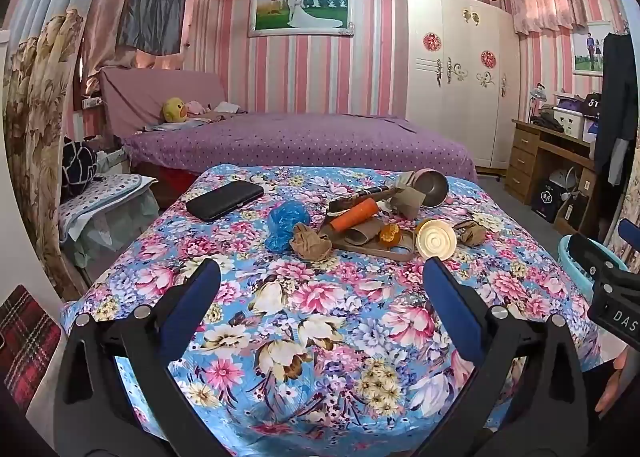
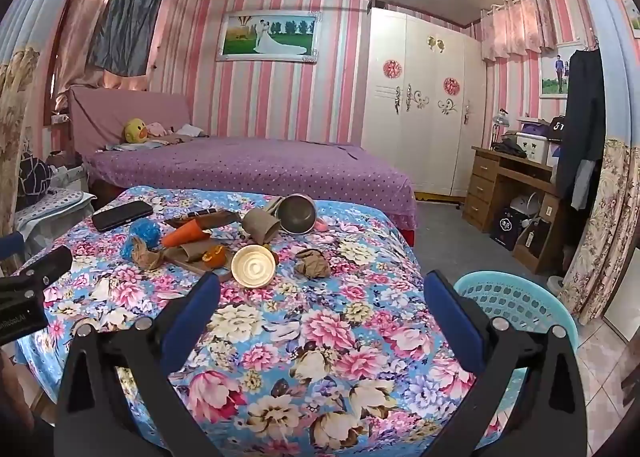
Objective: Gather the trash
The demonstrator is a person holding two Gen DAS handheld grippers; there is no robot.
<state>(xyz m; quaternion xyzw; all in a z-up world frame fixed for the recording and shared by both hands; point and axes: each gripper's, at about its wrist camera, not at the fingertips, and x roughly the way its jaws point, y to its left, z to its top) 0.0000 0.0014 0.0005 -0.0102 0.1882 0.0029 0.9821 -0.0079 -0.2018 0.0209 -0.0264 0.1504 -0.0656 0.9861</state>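
Both claws stand wide and empty, low over the near part of the floral desk; nothing is between the fingers of the left claw or the right claw.

Risks, left to right:

- Phone, far left. Not trash. It lies near the blue bag; a loose sweep at the bag could catch it or push it off the edge.
- Blue bag: thin, crumpled film. Likely to slip from the pads or come up only in part.
- Paper wad touches the bag and the tray. A pinch here may drag either one along.
- Orange tube lies across the tray pile. Round, so it may roll if nudged.
- Round lid stands tilted on edge beside the tray. A touch could tip it or set it rolling.
- Second wad, right of the lid, stands apart: the easiest pick.
- Metal bowl, on its side behind. Probably not trash; may roll.
- Basket sits off the desk's right edge, lower down. A release too early would drop trash on the floor.
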